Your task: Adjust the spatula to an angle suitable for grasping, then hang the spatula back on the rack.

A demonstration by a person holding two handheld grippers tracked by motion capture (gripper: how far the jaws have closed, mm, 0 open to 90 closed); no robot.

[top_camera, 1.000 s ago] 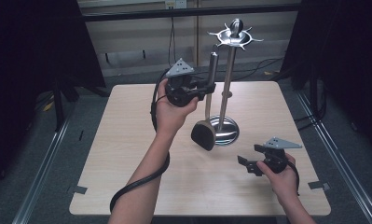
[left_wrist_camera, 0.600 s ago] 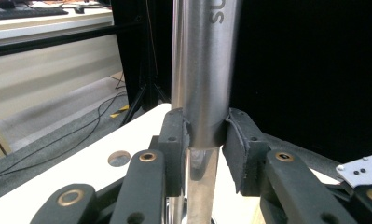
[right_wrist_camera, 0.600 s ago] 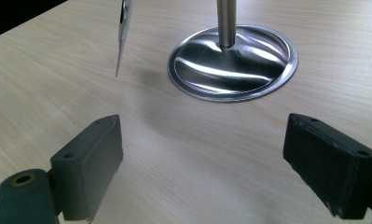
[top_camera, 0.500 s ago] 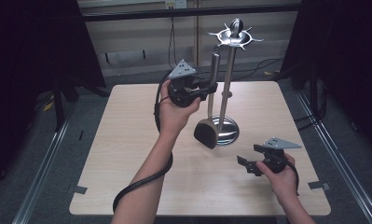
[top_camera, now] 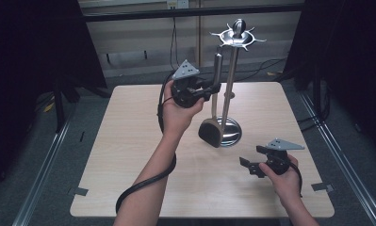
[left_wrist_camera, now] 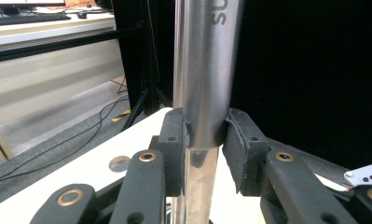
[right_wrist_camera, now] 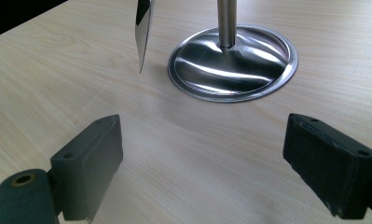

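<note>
currently the left gripper (top_camera: 209,89) is raised above the surface (top_camera: 129,141), its fingers (left_wrist_camera: 174,140) clenched on the steel handle of a utensil (top_camera: 215,94). the utensil hangs upright, just beside the pole of the rack (top_camera: 232,70), with its dark head (top_camera: 211,133) low, near the rack's round base (top_camera: 232,134). in the right gripper view the head shows edge-on and appears clear of the surface. whether the handle's upper end is hooked on the rack's star-shaped crown (top_camera: 237,37) cannot be told from the high view.

the right gripper (top_camera: 247,165) rests low at the near right of the surface, well apart from the rack, fingers (right_wrist_camera: 88,154) released wide and grasping nothing.

judgement: the step in hand is the hanging, or the unhooking, of the utensil at the rack; which of the two is not determinable. the next move calls for a controlled vertical shift of the handle close to the crown, kept upright so the head does not strike the base or pole. the rack is light in appearance; tipping is a risk, and the idle right gripper could steady the base.
</note>
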